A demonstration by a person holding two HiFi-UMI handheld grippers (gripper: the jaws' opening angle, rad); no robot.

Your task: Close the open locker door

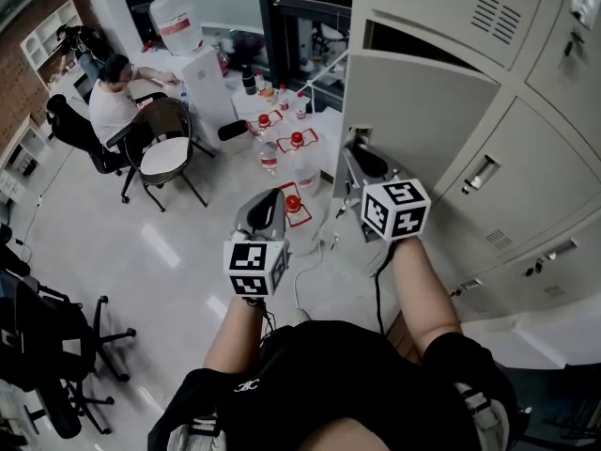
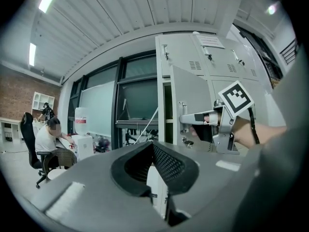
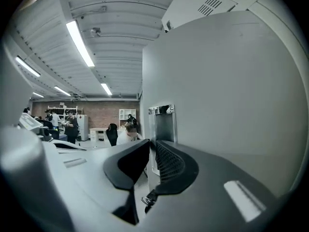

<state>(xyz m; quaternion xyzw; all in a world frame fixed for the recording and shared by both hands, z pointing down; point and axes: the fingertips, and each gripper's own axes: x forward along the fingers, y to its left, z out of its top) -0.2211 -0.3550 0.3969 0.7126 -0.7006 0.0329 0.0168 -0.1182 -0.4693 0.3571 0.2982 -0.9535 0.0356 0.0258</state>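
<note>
The grey locker door (image 1: 418,120) stands swung out from the locker bank (image 1: 526,111), leaving a dark slot above it. My right gripper (image 1: 357,150) is level at the door's free edge, beside the chrome latch plate (image 3: 161,122). The door face (image 3: 227,95) fills the right of the right gripper view. The jaws stand a narrow slit apart, with nothing seen pressed between the pads. In the left gripper view the right gripper (image 2: 184,118) reaches to the door's edge (image 2: 182,110). My left gripper (image 1: 272,197) hangs in free air left of the door, jaws together and empty (image 2: 153,144).
Several red-capped bottles (image 1: 296,141) stand on the floor left of the lockers. Behind them is a water dispenser (image 1: 202,78). A person sits at a chair (image 1: 113,109) at the far left. Office chairs (image 1: 56,346) stand at the lower left. A cable (image 1: 310,252) trails across the floor.
</note>
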